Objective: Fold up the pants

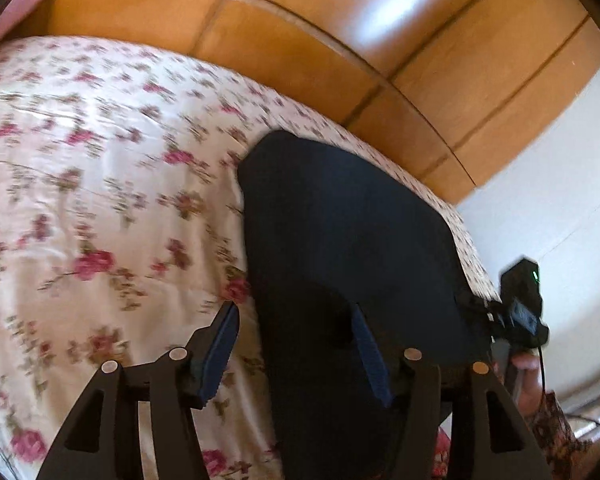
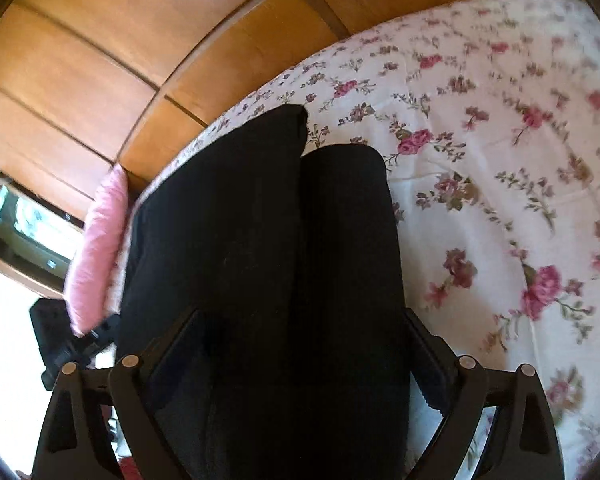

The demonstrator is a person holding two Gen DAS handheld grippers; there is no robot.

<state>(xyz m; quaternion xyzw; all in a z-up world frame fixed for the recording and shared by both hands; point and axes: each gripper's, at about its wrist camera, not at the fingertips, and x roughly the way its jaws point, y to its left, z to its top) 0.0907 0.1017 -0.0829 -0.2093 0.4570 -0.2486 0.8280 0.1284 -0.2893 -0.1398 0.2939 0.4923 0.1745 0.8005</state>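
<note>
You held both tools over the black pants (image 2: 260, 216), which lay lengthwise on the floral bedsheet (image 1: 80, 168) from the bottom centre toward the upper middle of each frame. The left hand-held gripper (image 1: 296, 324) stood wide open, gripping nothing; the right hand-held gripper (image 2: 300, 344) straddled the fabric, jaws spread, seemingly unclamped. Your fold would have gone best with both legs aligned before closing on the near edge.
</note>
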